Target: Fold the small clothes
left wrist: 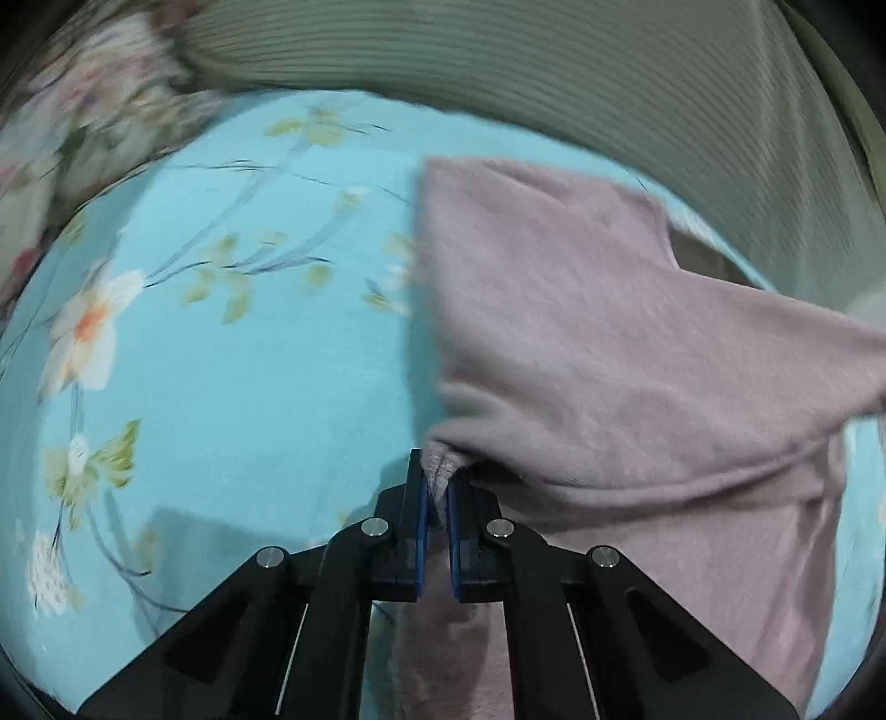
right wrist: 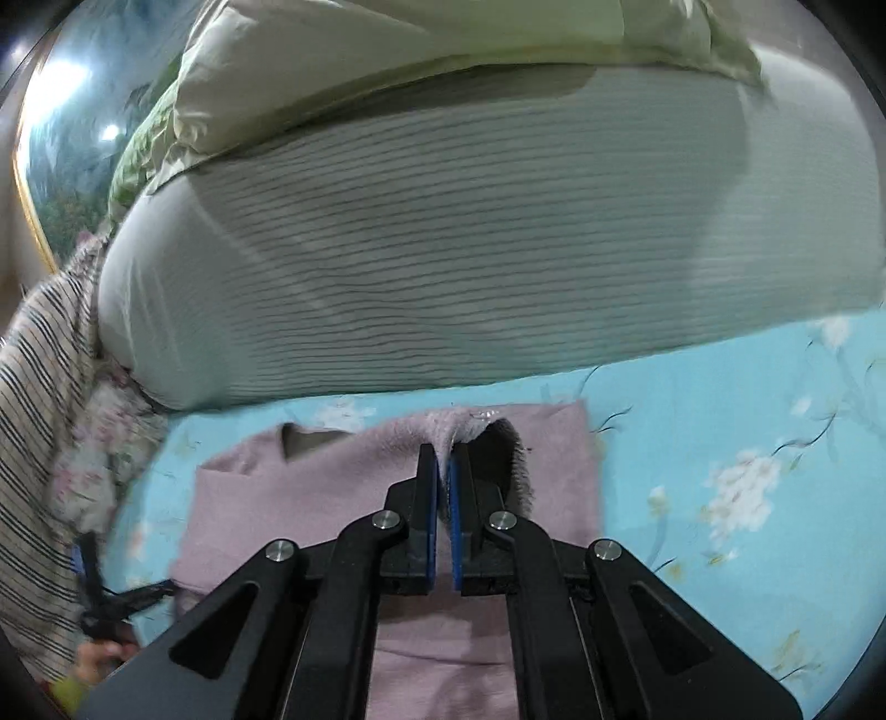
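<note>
Down at the bottom centre of the left wrist view, the left gripper [left wrist: 436,487] has its blue-padded jaws pressed nearly together, and a bunched fold of the mauve garment [left wrist: 598,332] is pinched between them. From that pinch the fuzzy cloth rises and spreads across the right half of the frame, one flap hanging out toward the right edge, its left edge running straight up the middle. Under it and filling the left side lies the turquoise floral sheet [left wrist: 232,387], white blossoms at the left. Further back, a blurred floral fabric [left wrist: 83,122] sits in the upper left and a ribbed grey-green pillow [left wrist: 554,66] curves across the top.

Over to the right wrist view: the right gripper [right wrist: 444,471] at lower centre is clamped just as tight, with a fluffy ridge of the mauve garment [right wrist: 310,498] caught between its pads. The cloth lies across the lower middle on the turquoise floral sheet [right wrist: 720,432]. At the left edge hangs a striped cloth [right wrist: 39,415]. Behind, the ribbed grey-green pillow [right wrist: 443,249] fills the middle, and a pale pillow [right wrist: 387,50] rests on top of it.
</note>
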Demonstrator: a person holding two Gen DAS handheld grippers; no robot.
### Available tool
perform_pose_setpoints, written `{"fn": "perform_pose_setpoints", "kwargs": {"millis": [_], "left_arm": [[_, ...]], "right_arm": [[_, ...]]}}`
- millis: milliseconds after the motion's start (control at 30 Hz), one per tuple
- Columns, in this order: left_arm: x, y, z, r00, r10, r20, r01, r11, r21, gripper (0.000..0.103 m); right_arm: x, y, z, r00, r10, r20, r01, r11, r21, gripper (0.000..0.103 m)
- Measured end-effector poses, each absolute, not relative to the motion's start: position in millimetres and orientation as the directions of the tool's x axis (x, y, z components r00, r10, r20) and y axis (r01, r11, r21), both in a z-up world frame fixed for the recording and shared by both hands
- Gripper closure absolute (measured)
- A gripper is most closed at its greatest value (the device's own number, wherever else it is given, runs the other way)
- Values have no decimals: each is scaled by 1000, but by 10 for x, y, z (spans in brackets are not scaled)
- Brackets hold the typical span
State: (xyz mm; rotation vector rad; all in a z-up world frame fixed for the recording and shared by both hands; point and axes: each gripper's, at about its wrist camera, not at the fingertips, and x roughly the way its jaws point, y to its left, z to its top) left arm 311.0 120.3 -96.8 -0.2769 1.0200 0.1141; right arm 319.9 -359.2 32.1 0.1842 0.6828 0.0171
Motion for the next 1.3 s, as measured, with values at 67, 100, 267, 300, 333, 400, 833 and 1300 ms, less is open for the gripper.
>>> {"fn": "perform_pose_setpoints", "kwargs": {"millis": [67, 100, 267, 300, 333, 400, 833, 1300], "left_arm": [[3104, 1241, -1024, 508, -52, -860, -232, 953, -195, 99], [3104, 1236, -1074, 492, -48, -869, -233, 955, -184, 99], [3110, 1211, -1118, 484, -39, -874, -240, 955, -175, 99], [3114, 1226, -1122, 482, -44, -875, -246, 952, -184, 99], [3117, 1243, -1130, 480, -50, -876, -253, 948, -193, 98], [3119, 1263, -1139, 479, -59, -876, -258, 944, -205, 98], [3143, 1297, -1147, 459, -50, -887, -255, 949, -185, 94], [2037, 1108, -1022, 365, -187, -912, -124, 961, -246, 74]], "right_arm": [[3276, -3688, 81, 726, 44, -686, 87, 984, 156, 98], [3300, -3743, -43, 701, 39, -712, 109, 981, 161, 98], [3319, -3997, -590, 544, 15, -839, 229, 959, 166, 92], [3289, -4046, -590, 544, 12, -839, 258, 949, 181, 90], [3256, -4099, -563, 548, 4, -836, 288, 938, 194, 89], [3148, -4187, -435, 576, -48, -816, 355, 914, 197, 89], [3486, -3912, -756, 516, 67, -854, 241, 945, 220, 92], [2300, -3730, -479, 521, 196, -831, 162, 933, 322, 68]]}}
